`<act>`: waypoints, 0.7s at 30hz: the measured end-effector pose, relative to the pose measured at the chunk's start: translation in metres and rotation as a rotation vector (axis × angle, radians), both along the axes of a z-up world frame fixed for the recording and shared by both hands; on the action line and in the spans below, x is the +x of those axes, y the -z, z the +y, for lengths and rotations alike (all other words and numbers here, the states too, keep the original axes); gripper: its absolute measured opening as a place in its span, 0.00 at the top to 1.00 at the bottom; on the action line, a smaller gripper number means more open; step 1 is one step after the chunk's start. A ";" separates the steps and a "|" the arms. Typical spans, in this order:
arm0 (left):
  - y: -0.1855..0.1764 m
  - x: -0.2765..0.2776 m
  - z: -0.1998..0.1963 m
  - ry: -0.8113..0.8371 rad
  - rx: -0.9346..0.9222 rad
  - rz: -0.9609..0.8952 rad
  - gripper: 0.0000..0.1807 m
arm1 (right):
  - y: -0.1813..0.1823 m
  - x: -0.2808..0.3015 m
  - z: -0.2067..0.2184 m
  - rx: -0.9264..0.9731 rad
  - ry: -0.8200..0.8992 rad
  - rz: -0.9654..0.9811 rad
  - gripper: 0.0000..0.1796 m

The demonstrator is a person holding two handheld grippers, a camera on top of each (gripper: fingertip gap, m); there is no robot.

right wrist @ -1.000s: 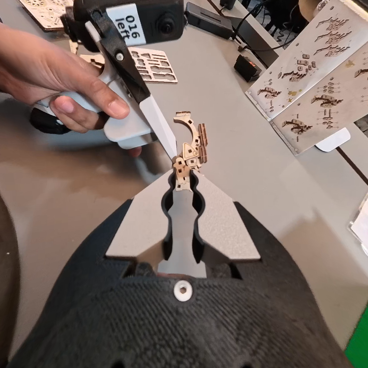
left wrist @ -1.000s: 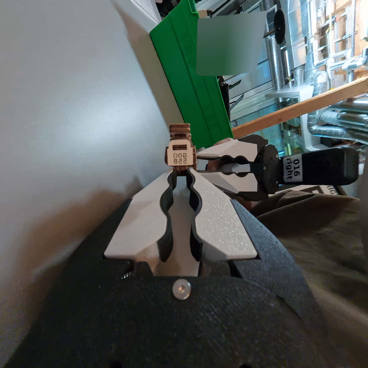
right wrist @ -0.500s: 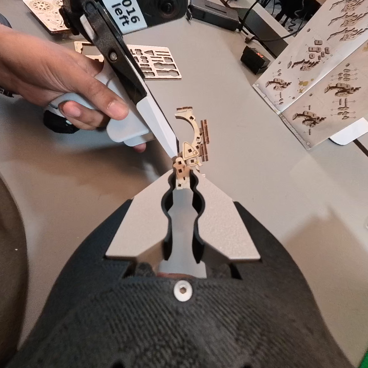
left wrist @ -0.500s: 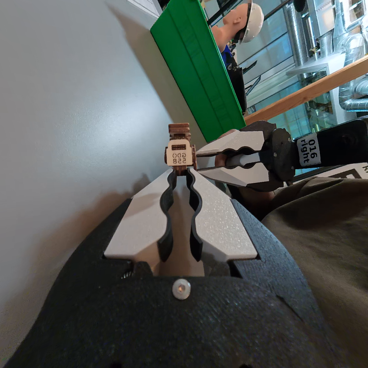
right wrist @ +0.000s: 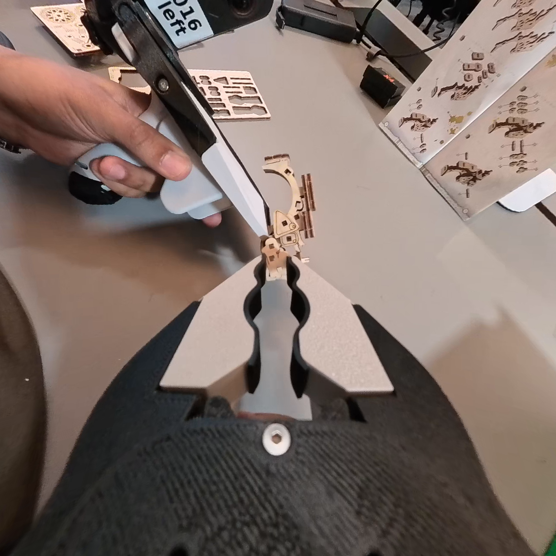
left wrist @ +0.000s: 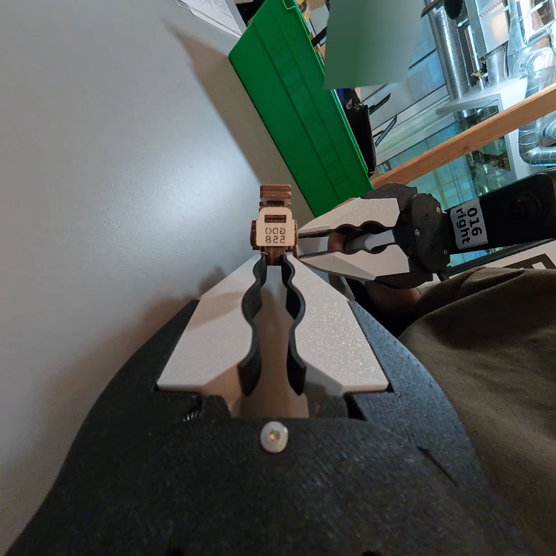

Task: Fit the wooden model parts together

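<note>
Left wrist view: left tongs (left wrist: 273,255) pinching wooden model (left wrist: 274,224) by its lower tab, held above the grey tabletop (left wrist: 105,150). Right tongs (left wrist: 298,246) come in from the right, tips at the model's side.

Right wrist view: right tongs (right wrist: 277,261) pinching a small wooden part (right wrist: 274,255) pressed against the model; instruction sheet (right wrist: 481,105) beyond.

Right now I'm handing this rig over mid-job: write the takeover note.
Left tongs: shut on the wooden sub-assembly, held above the grey table.
Right tongs: shut on a small flat wooden piece, pressed up against the sub-assembly's lower end.
Spare part sheets and the instruction sheets lie on the table behind.
Done: both parts gripped and brought together.
Left: whether the piece is fully seated cannot be told; check, press home if needed, then release.
</note>
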State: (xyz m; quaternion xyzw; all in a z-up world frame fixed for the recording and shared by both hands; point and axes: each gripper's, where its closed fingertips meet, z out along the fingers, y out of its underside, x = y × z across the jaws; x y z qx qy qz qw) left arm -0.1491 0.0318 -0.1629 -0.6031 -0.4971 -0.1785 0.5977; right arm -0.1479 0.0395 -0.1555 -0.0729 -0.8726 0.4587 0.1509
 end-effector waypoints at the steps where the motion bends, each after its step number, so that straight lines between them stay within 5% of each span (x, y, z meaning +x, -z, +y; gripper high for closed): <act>1: 0.000 0.000 0.000 -0.001 0.001 0.000 0.97 | 0.000 0.000 0.000 -0.002 0.001 -0.003 0.93; 21: -0.002 -0.003 -0.002 -0.036 -0.024 0.047 0.96 | -0.003 -0.002 0.000 -0.095 0.048 -0.183 0.93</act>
